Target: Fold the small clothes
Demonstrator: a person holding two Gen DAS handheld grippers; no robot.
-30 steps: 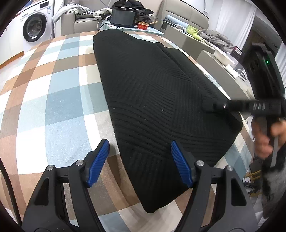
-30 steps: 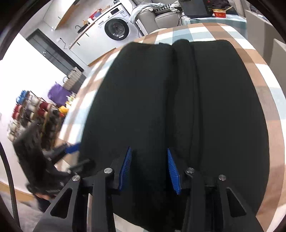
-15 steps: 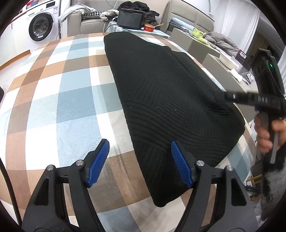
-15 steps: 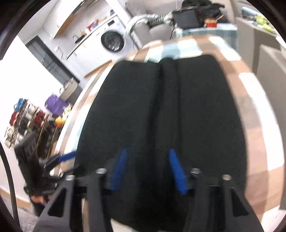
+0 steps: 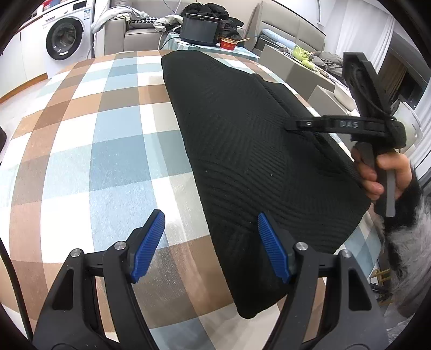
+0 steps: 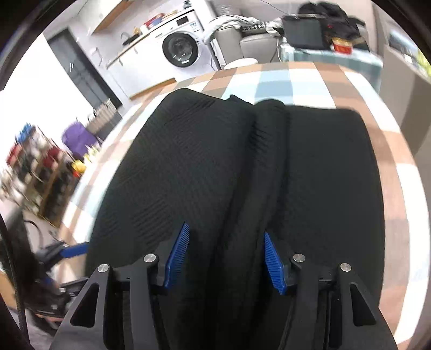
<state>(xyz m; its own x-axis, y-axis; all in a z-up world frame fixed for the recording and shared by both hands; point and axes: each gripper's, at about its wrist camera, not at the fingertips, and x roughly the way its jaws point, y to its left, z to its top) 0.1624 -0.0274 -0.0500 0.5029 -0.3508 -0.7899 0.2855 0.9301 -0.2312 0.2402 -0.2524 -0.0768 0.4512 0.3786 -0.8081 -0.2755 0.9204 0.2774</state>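
A black knitted garment (image 5: 256, 150) lies flat on the checked table, folded lengthwise, with a raised fold ridge down its middle in the right wrist view (image 6: 258, 167). My left gripper (image 5: 211, 242) is open and empty, hovering over the garment's near left edge. My right gripper (image 6: 225, 255) is open and empty, held above the garment's near end over the ridge. In the left wrist view the right gripper (image 5: 336, 125) is seen from the side above the garment's right part. The left gripper's blue finger (image 6: 72, 249) shows at the lower left of the right wrist view.
The checked tablecloth (image 5: 94, 150) stretches left of the garment. A washing machine (image 5: 64, 37), a sofa with clothes (image 5: 140, 24) and a black box with a red bowl (image 5: 202, 31) stand beyond the table's far edge. Shelves of bottles (image 6: 35, 167) stand to the left.
My left gripper has drifted left, so the garment sits further right in its view. My right gripper has lifted and opened wider above the garment.
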